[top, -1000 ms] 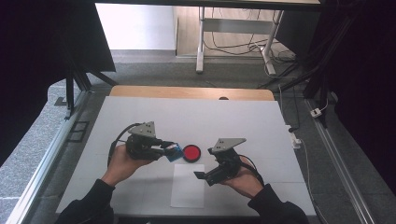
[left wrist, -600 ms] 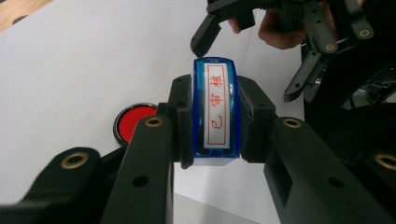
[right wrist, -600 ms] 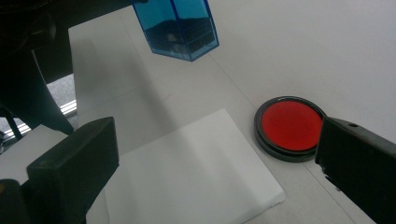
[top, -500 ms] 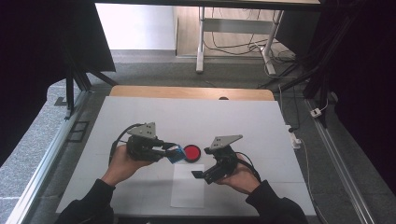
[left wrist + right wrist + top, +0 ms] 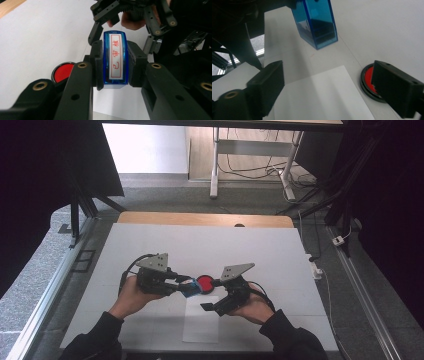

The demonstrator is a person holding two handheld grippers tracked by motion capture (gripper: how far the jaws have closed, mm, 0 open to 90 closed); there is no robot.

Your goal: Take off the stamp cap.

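- Currently, the left gripper [image 5: 186,287] is clenched on a translucent blue plastic stamp with a red-lettered white label [image 5: 116,60]; in the left gripper view the jaws squeeze both its long sides.
- The stamp is held off the white table [image 5: 150,245], just beside the round red ink pad in a black rim [image 5: 205,282].
- A white paper sheet [image 5: 201,320] lies flat near the table's front edge, below the pad.
- The right gripper [image 5: 209,307] hovers above the sheet's top edge, jaws spread wide, gripping nothing.
- Likely step: inking or stamping. Judgement: keep the stamp face level, come straight down, and pin the sheet with the right gripper to stop it sliding.
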